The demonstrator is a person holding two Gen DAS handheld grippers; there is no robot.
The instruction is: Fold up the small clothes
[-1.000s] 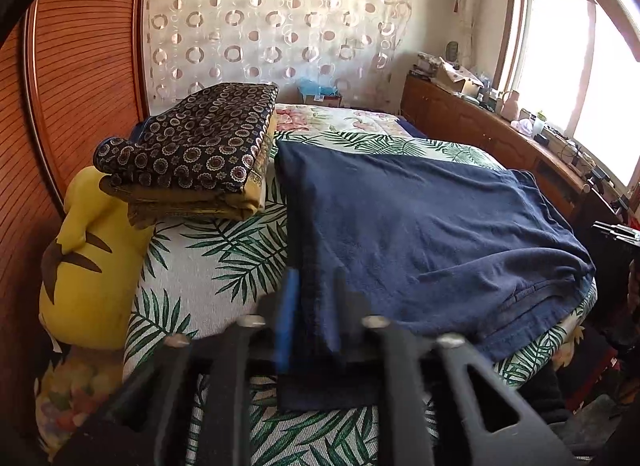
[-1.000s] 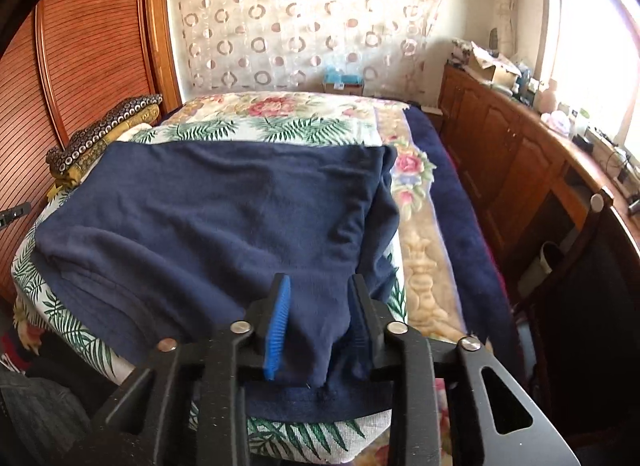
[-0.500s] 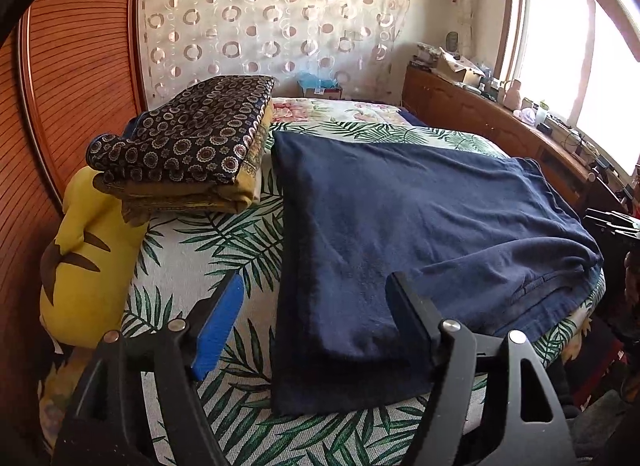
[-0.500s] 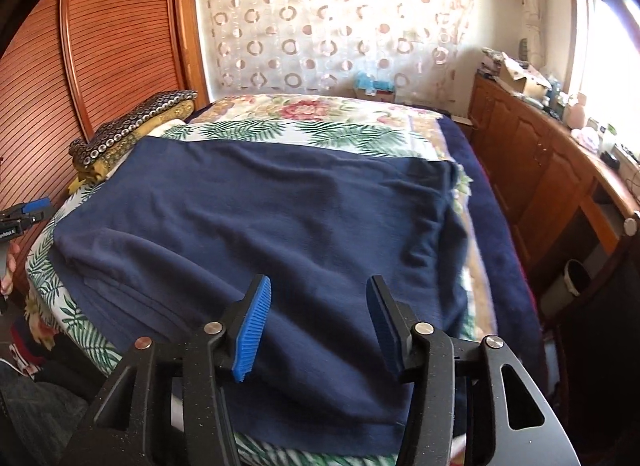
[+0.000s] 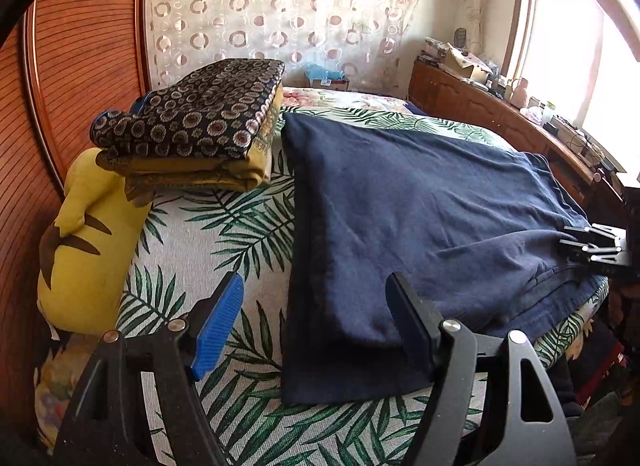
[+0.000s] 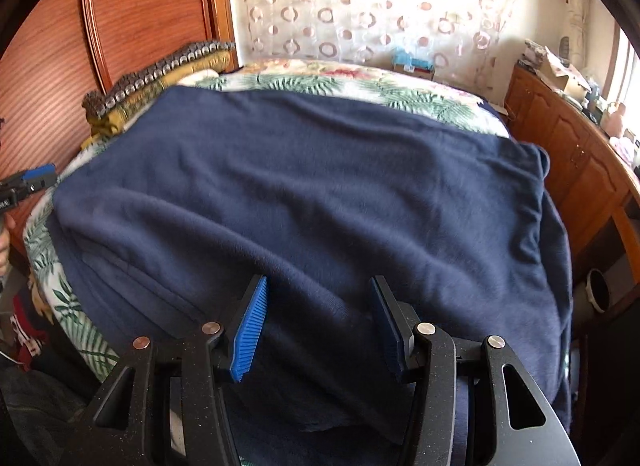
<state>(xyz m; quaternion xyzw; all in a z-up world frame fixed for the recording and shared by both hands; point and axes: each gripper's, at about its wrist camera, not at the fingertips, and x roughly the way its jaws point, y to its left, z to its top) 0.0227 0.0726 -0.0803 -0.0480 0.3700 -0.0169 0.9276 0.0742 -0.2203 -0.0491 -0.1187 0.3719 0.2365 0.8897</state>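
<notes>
We see the navy shirt [image 5: 420, 217] flat across the bed [image 5: 224, 225] (near edge overhanging), left gripper [image 5: 316, 322] spread, right gripper [image 6: 318, 322] spread, neither touching cloth.

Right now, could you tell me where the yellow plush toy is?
In the left wrist view, the yellow plush toy lies at the bed's left edge against the wooden wardrobe, just below the stack of folded fabrics.

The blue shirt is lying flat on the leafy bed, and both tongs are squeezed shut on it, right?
Not quite. The blue shirt does lie flat on the leafy bed, but neither pair of tongs is squeezing it. The left wrist view shows the left tongs wide open, and the right wrist view shows the right tongs wide open above the cloth.
</notes>
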